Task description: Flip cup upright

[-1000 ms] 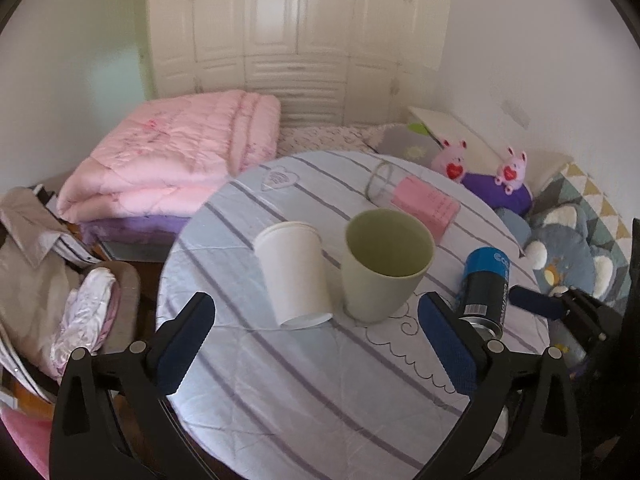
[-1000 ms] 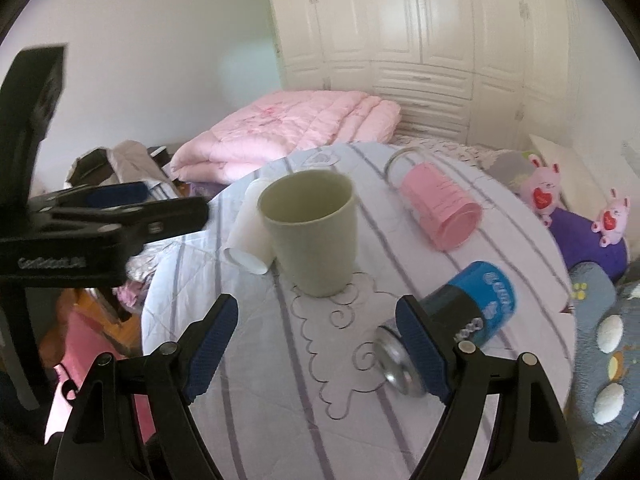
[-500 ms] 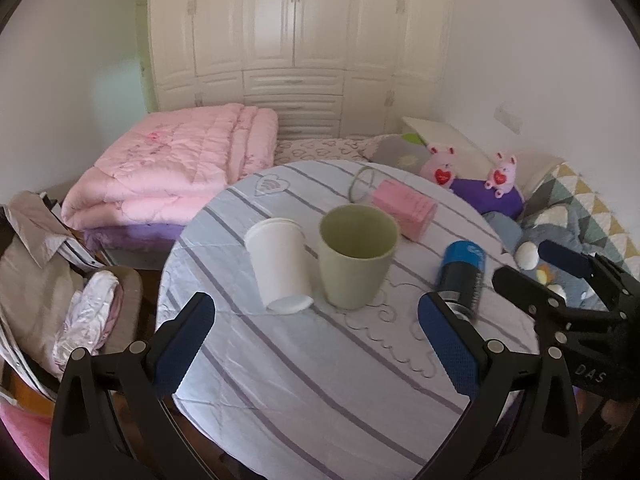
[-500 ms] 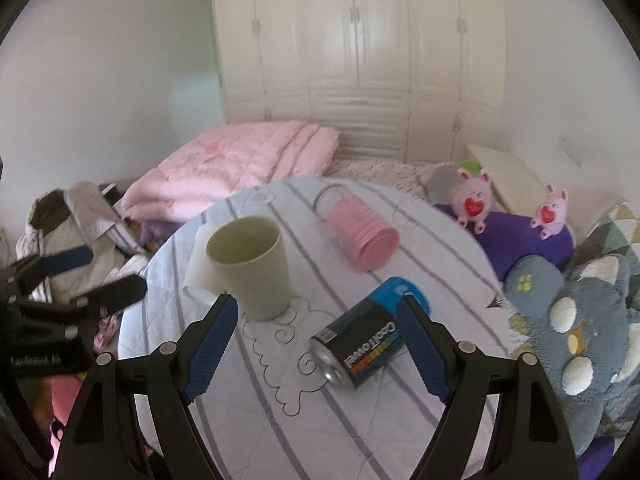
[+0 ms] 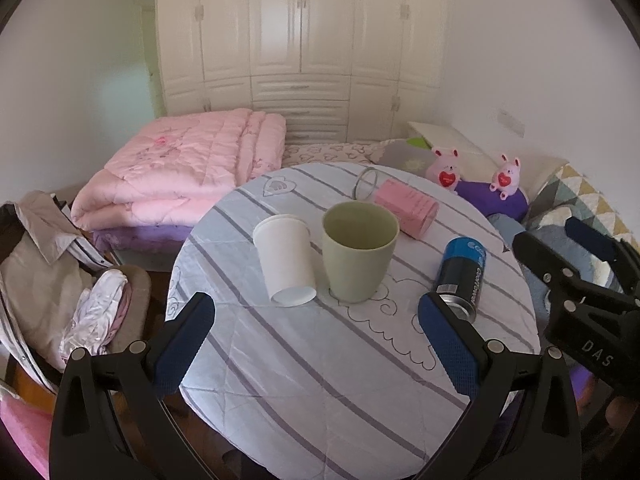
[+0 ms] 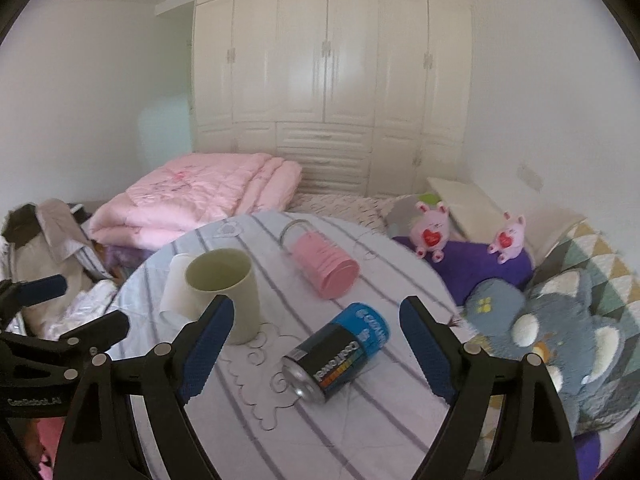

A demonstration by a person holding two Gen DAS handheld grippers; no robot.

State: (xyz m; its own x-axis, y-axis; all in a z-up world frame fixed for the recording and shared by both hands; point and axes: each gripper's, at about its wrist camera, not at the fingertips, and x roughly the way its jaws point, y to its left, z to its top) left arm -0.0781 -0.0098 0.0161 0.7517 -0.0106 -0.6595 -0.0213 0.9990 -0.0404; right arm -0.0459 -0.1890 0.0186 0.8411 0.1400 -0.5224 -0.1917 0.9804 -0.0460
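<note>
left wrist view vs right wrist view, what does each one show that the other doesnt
Only the left wrist view shows the white paper cup whole, standing mouth down beside the green cup, plus the right gripper at its edge. Only the right wrist view shows the blue can end-on, lying on its side with its metal end toward the camera, and the left gripper. Both share the round striped table, the pink cup lying on its side, and both grippers open and empty.
</note>
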